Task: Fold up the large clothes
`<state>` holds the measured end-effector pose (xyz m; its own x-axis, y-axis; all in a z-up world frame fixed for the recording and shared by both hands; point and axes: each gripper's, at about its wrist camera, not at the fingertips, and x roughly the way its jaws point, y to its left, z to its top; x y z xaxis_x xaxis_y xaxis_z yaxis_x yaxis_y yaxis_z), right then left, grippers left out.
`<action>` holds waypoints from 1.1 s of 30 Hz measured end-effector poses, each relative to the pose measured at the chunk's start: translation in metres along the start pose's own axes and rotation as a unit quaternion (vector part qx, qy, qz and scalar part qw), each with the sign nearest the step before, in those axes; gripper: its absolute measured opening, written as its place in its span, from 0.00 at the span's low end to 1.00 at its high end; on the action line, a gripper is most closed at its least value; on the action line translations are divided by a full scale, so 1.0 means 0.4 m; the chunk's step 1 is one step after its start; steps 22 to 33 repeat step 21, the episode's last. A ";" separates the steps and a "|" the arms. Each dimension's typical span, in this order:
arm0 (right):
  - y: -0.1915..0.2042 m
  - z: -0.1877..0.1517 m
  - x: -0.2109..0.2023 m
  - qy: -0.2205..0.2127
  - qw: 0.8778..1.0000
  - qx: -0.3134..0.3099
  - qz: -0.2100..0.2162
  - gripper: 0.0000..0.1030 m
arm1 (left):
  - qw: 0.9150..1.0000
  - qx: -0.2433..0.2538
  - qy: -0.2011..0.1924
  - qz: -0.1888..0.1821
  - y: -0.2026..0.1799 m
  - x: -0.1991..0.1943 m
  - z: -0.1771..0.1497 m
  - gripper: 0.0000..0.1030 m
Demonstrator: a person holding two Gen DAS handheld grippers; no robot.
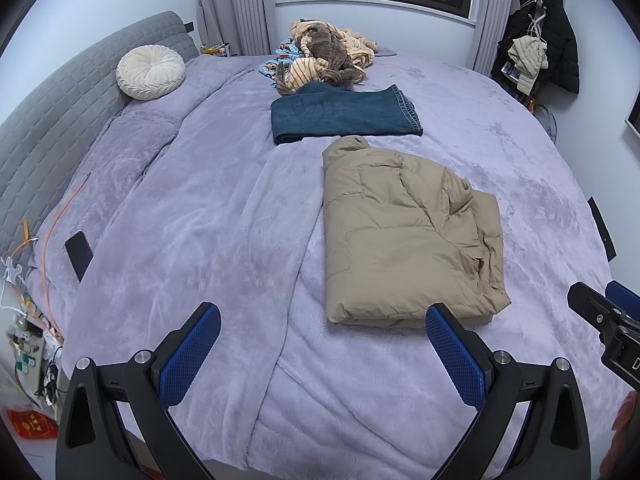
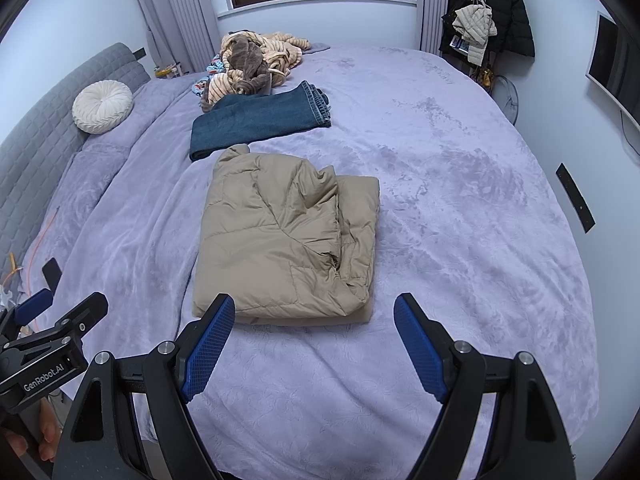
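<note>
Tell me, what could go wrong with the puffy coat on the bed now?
1. The tan puffy coat is folded, but its right side bulges in loose layers. It may spring open, since nothing holds it: both the left tongs and right tongs are open and empty.
2. The folded jeans lie right behind the coat's collar. Pushing the coat back could rumple them.
3. The fuzzy purple blanket is wrinkled, so closing tongs low might pinch it along with the coat.
</note>
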<state>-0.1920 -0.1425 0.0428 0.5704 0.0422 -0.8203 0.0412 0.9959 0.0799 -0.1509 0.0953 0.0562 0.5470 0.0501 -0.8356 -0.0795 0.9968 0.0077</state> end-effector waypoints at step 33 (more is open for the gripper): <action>-0.002 0.002 -0.003 0.002 1.000 0.000 -0.001 0.82 | 1.000 0.001 -0.006 -0.003 -0.014 0.000 0.001 1.00</action>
